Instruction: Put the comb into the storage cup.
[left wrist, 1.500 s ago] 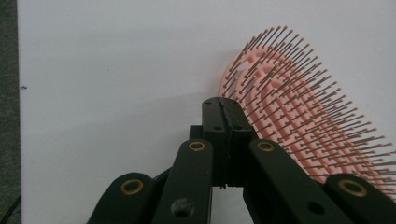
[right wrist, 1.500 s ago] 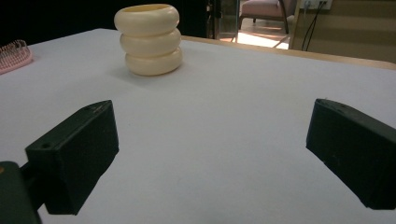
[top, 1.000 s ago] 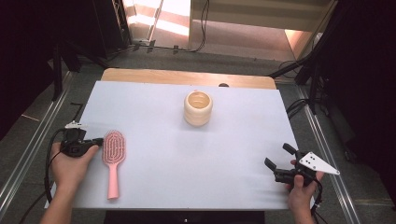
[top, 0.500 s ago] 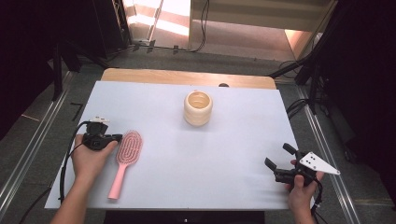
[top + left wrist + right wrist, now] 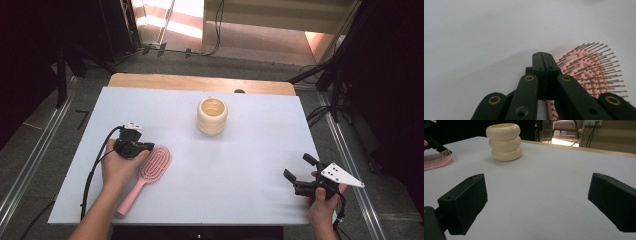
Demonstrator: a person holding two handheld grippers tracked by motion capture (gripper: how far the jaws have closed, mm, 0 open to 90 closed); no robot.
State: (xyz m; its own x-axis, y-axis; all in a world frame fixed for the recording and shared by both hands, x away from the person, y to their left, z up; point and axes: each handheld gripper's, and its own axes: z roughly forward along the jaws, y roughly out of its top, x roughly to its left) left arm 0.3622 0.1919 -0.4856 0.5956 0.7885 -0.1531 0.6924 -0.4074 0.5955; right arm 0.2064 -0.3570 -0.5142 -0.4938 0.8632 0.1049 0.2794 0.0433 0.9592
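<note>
A pink hairbrush (image 5: pixel 154 164) lies bristles up on the white table sheet (image 5: pixel 250 150), left of centre, its handle pointing to the front edge. My left gripper (image 5: pixel 148 146) is shut with nothing between its jaws, and its tip rests against the upper left edge of the brush head. In the left gripper view the closed jaws (image 5: pixel 543 56) sit just left of the brush bristles (image 5: pixel 594 67). My right gripper (image 5: pixel 298 167) stands open near the front right corner, empty (image 5: pixel 539 195), facing the ribbed cream cup (image 5: pixel 504 141).
The cream cup (image 5: pixel 212 116) stands upright at the middle back of the sheet. A wooden table edge (image 5: pixel 200 82) runs behind it. Metal rails and cables flank the table on both sides.
My left hand and its shut gripper have slid right across the sheet, and the hairbrush head has moved right with it, the brush now tilted. The right gripper has stayed still.
</note>
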